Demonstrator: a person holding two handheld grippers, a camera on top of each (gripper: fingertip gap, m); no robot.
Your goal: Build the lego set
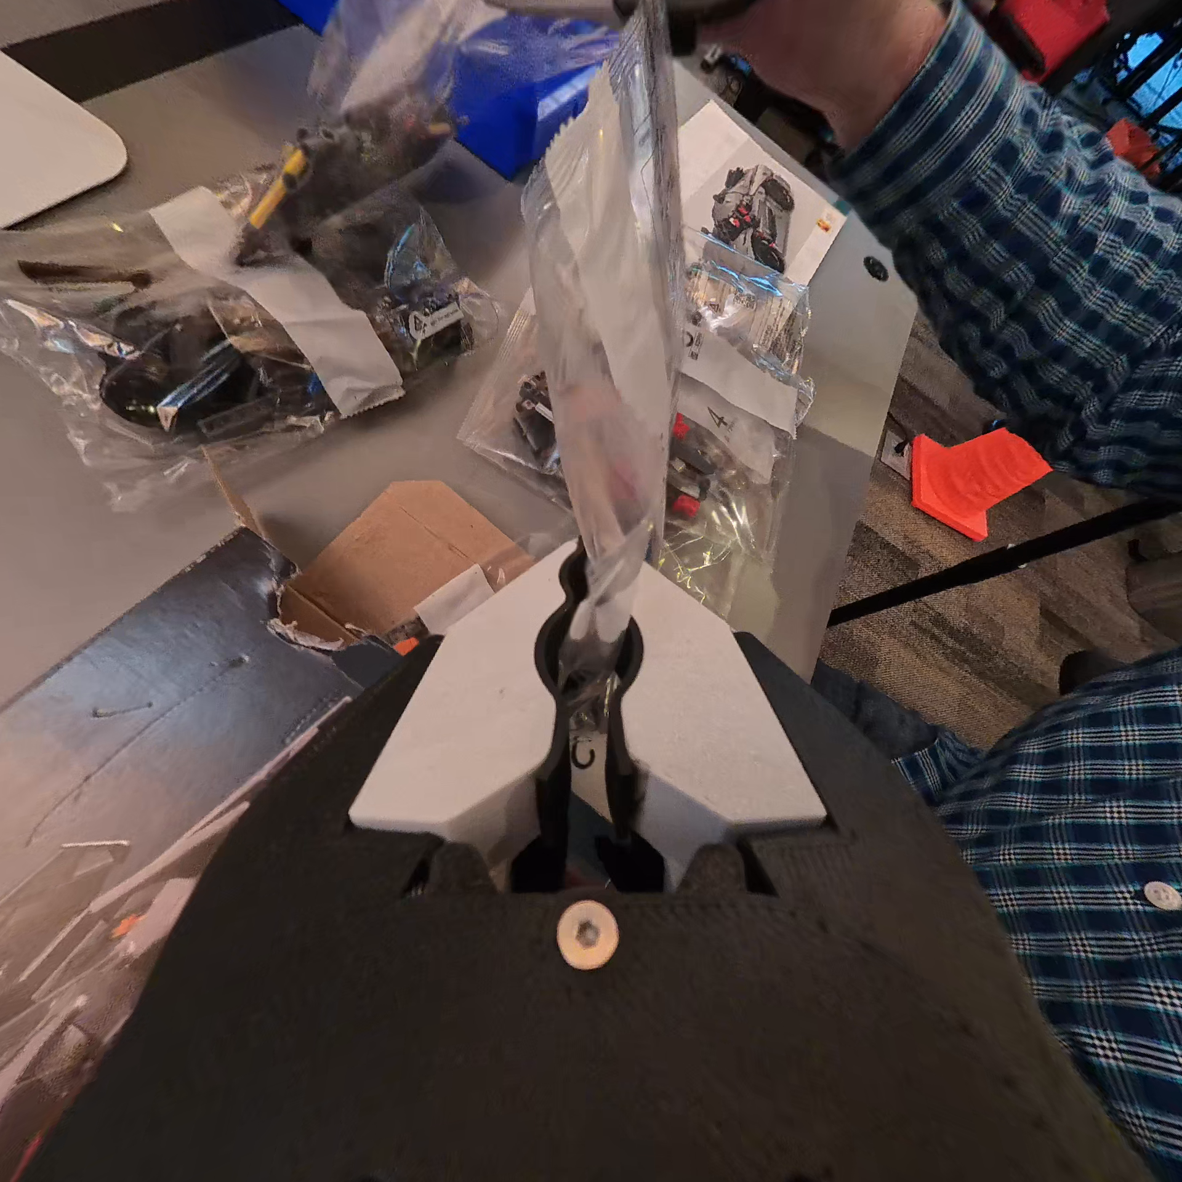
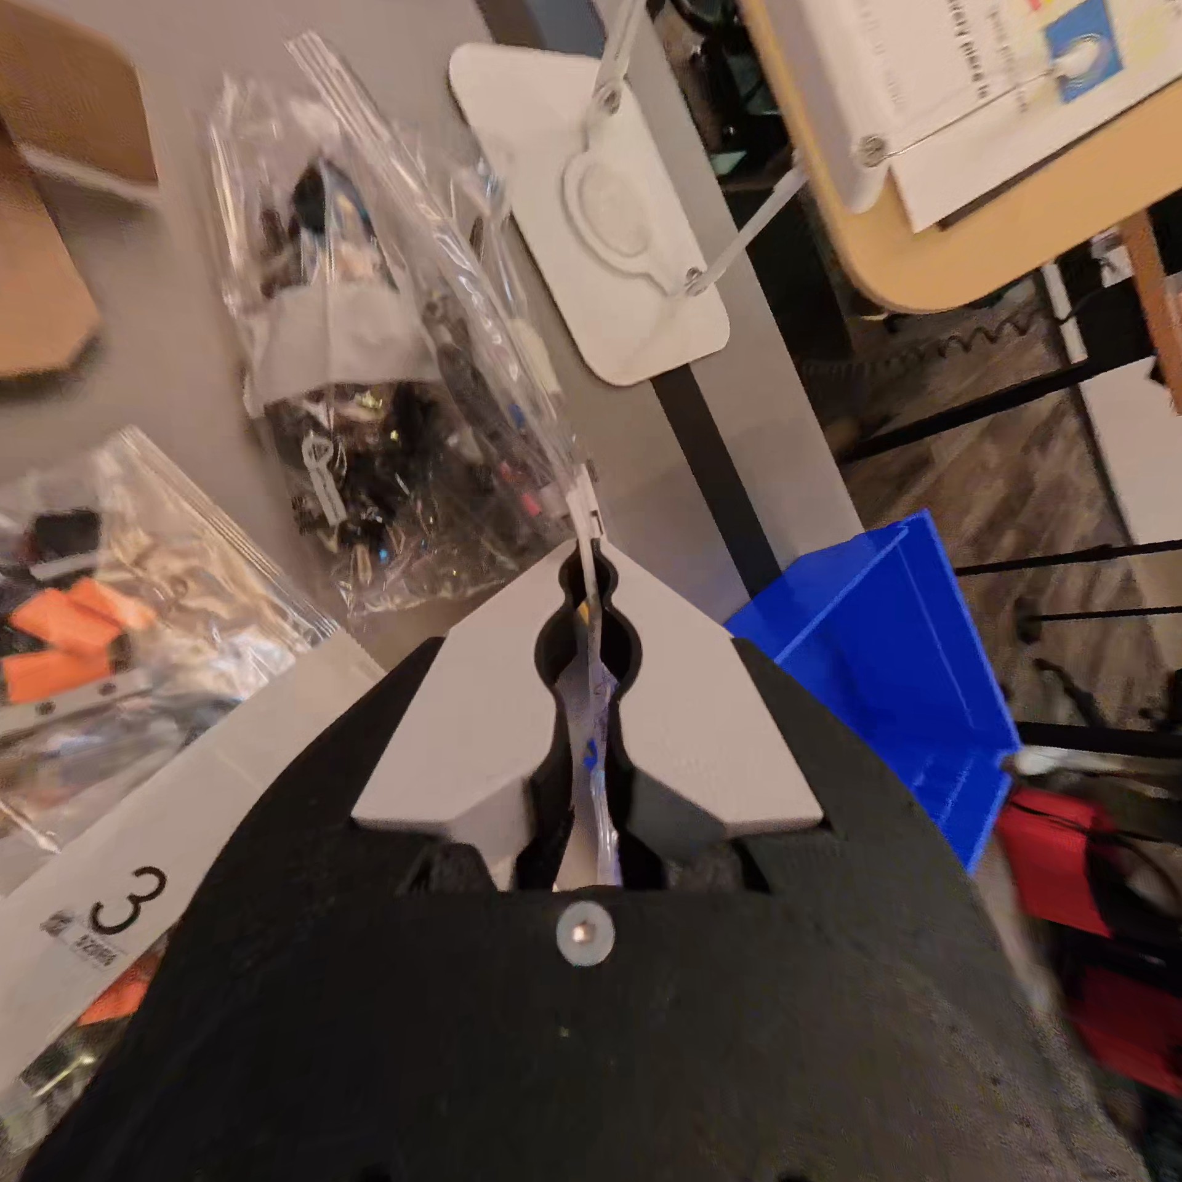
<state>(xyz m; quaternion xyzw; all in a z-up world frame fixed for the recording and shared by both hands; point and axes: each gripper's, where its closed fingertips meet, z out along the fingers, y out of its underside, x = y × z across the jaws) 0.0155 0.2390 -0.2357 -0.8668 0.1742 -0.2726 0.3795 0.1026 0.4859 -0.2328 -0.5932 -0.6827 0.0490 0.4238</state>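
Observation:
My left gripper [image 1: 591,575] is shut on the lower end of a clear plastic parts bag [image 1: 607,307] with a white strip. The bag runs taut up to the top edge, where a dark part of the other gripper [image 1: 678,16] shows. My right gripper [image 2: 591,556] is shut on the edge of a clear bag [image 2: 396,358] holding dark LEGO parts, which stretches away up and to the left. It looks like the same bag, but blur keeps me from being sure. More parts bags [image 1: 243,307] lie on the grey table [image 1: 77,512].
An instruction booklet [image 1: 761,192], a numbered bag [image 1: 723,441] and a torn dark box [image 1: 160,716] lie near the left gripper. A plaid sleeve [image 1: 1036,256] is at the right. A blue bin [image 2: 895,665], a white stand base [image 2: 595,211] and a bag of orange parts [image 2: 77,627] surround the right gripper.

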